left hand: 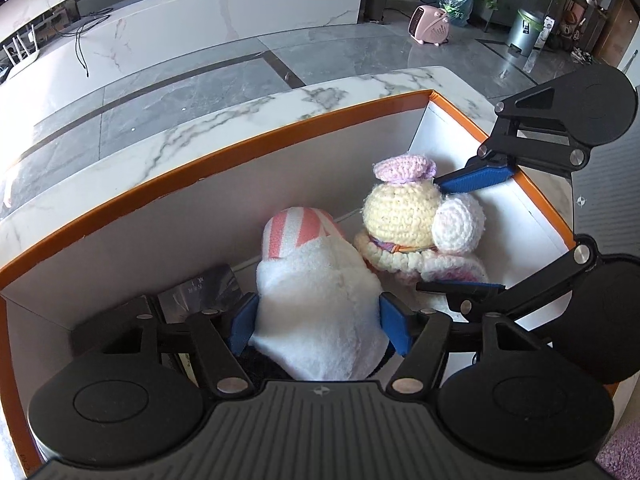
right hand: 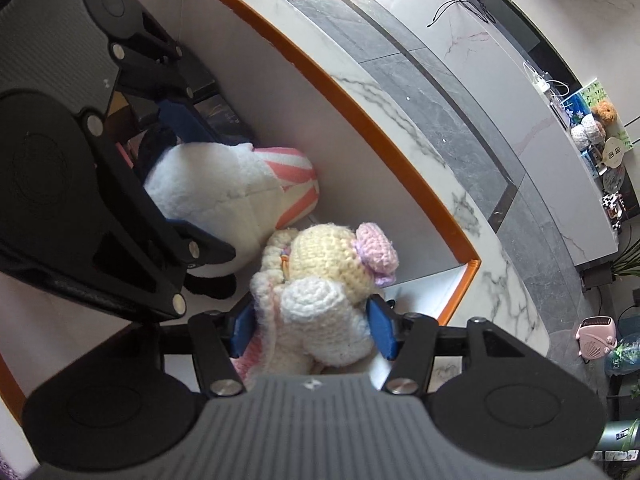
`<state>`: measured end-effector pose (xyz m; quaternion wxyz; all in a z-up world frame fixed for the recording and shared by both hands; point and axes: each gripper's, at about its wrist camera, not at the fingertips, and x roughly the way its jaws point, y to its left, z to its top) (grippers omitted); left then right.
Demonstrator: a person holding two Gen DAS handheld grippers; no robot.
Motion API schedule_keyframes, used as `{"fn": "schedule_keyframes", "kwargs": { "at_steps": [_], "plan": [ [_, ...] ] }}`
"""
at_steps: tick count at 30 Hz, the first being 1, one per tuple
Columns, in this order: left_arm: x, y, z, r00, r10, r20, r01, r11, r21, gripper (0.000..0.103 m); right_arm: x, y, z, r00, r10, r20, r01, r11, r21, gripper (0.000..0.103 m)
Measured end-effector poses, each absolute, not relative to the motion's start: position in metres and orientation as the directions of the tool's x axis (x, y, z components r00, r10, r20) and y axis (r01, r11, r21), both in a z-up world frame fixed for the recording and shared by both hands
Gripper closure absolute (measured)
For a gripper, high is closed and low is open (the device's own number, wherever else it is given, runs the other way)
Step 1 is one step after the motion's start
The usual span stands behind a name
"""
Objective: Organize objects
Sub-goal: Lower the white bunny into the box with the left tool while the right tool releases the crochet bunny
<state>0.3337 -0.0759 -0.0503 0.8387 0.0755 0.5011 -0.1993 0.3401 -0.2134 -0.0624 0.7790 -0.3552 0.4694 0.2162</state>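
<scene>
A white box with an orange rim stands on the marble table and holds both toys. A white plush toy with a pink-striped end lies in it, and my left gripper is shut on its fluffy body, one blue pad against each side. To its right sits a crocheted doll with a cream head and a lilac hat. My right gripper is shut on the doll's lower body. In the left wrist view the right gripper straddles the doll. The two toys touch each other near the box's far wall.
A dark shiny packet lies in the box left of the plush. The marble table runs beyond the box's far rim. Past it is a grey tiled floor with a pink heater, a bin and a long white counter.
</scene>
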Motion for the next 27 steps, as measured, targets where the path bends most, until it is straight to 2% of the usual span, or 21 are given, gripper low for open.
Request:
{"fn": "schedule_keyframes", "kwargs": {
  "at_steps": [5,11,19,27],
  "plan": [
    [0.335,-0.077,-0.047,0.417,-0.257,-0.872,0.39,0.917,-0.084,0.022,0.34,-0.212,-0.062,0.471,0.0,-0.882,-0.671,0.649,-0.359,0.04],
    [0.333,-0.073,-0.039,0.446,-0.231,-0.865,0.361,0.93,-0.063,0.018,0.332,-0.215,-0.049,0.497,0.001,-0.868,-0.648,0.665,-0.371,0.03],
    [0.314,-0.062,0.005,0.553,-0.249,-0.795,0.338,0.939,-0.059,0.018,0.31,-0.219,-0.013,0.543,0.027,-0.84,-0.621,0.686,-0.379,0.03],
    [0.274,-0.07,0.052,0.616,-0.295,-0.73,0.373,0.926,-0.06,0.018,0.287,-0.22,0.028,0.53,0.085,-0.844,-0.603,0.738,-0.304,0.03]
  ]
}}
